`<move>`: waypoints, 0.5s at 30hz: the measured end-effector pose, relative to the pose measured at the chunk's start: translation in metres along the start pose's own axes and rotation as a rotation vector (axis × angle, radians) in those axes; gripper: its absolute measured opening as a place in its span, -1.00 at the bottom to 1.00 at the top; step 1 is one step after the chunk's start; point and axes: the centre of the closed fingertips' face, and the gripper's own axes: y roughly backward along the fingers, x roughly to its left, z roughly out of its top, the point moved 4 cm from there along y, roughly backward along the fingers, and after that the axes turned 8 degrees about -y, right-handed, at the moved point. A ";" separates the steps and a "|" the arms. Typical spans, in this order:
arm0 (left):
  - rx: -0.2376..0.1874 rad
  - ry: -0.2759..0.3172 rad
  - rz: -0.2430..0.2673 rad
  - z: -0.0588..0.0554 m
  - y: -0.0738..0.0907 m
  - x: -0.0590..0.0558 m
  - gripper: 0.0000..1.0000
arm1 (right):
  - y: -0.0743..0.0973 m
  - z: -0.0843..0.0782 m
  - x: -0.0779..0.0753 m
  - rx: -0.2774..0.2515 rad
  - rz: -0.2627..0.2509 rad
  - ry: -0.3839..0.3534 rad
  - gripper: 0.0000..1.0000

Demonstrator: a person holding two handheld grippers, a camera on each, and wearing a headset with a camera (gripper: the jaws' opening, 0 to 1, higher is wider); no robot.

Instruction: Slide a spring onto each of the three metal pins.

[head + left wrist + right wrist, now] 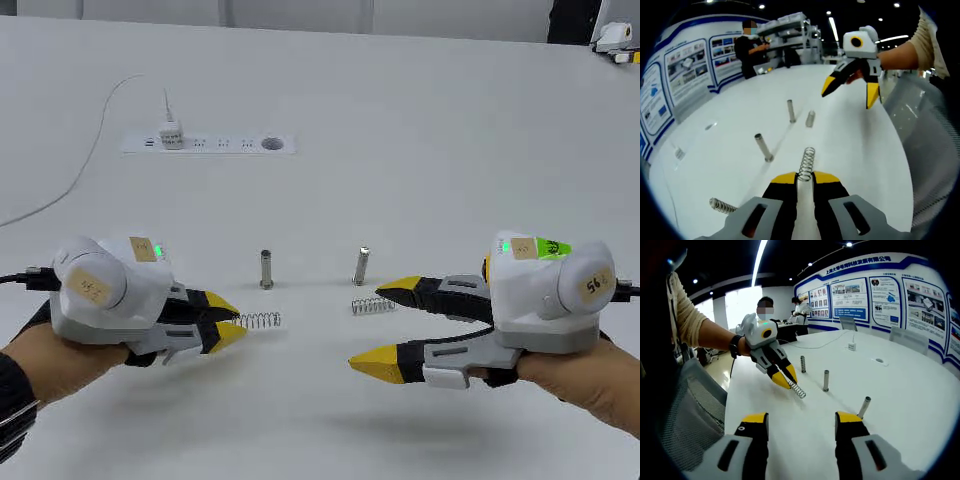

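Room: I'm working over a wide white bench (400, 180) in a bright showroom with poster panels on the walls.
Left gripper: nearest me on the left, the left gripper (232, 320) has its fingers clenched on one end of a spring.
Held spring: the held spring (260, 320) juts out past the yellow tips, its long axis level and in line with the fingers, aimed at the middle of the bench.
Right gripper: the right gripper (366, 326) hovers on the right with its fingers spread wide, grasping nothing.
Loose spring: the loose spring (372, 305) lies flat on the bench just beside the right gripper's upper finger.
Upright pin: the upright pin (266, 268) stands bare, just beyond the held spring's free end.
Spring to pin: I judge the left gripper is the nearer one. The spring lies level while the pin stands up, so its open end must tip down over the pin top.
Leaning pin: the leaning pin (362, 265) tilts, bare, right behind the loose spring.
Third pin: in the right gripper view a third pin (802, 364) stands past the left gripper. It looks ribbed, and I cannot tell whether a spring sits on it.
Far side: a power strip (210, 143) sits well apart from the work.
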 end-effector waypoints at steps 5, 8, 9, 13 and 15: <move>-0.021 -0.039 -0.019 0.015 0.001 -0.007 -0.79 | -0.006 0.003 0.004 0.003 0.013 0.030 -0.08; -0.032 -0.055 -0.028 0.023 0.002 -0.010 -0.79 | -0.007 0.005 0.005 0.002 0.018 0.037 -0.12; -0.035 -0.060 -0.034 0.025 0.001 -0.012 -0.79 | -0.008 0.006 0.006 0.001 0.019 0.046 -0.14; -0.041 -0.081 -0.050 0.030 0.001 -0.015 -0.79 | -0.011 0.007 0.008 0.005 0.030 0.059 -0.23; -0.042 -0.092 -0.060 0.032 0.001 -0.018 -0.79 | -0.013 0.008 0.010 0.010 0.035 0.067 -0.28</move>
